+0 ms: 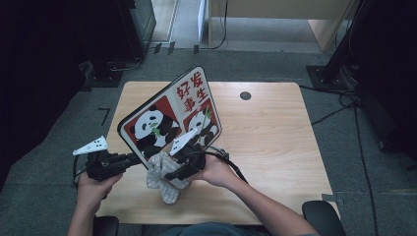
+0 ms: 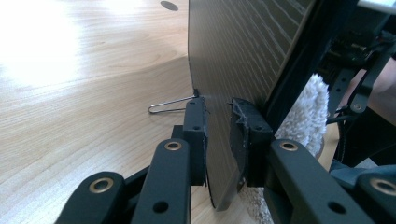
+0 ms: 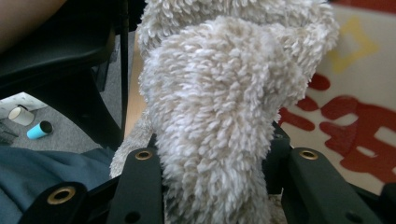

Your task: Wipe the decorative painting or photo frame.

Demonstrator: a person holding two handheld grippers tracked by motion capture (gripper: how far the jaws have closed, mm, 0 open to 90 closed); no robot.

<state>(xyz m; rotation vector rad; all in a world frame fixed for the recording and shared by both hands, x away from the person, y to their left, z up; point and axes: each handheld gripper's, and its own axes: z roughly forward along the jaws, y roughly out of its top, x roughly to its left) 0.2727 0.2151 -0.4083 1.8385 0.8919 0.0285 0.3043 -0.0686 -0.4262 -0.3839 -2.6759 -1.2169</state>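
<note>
Board, tilted above a pale wood worktop, is clenched at its lower edge by the left tool. Right tool grips a fluffy cloth against the board's lower face. Grey carpet and cables surround the worktop. Board shows pandas and red writing, "好发事生".

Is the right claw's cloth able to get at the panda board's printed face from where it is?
Probably yes: the right claw grips the cloth beside the panda board, nothing between.
</note>
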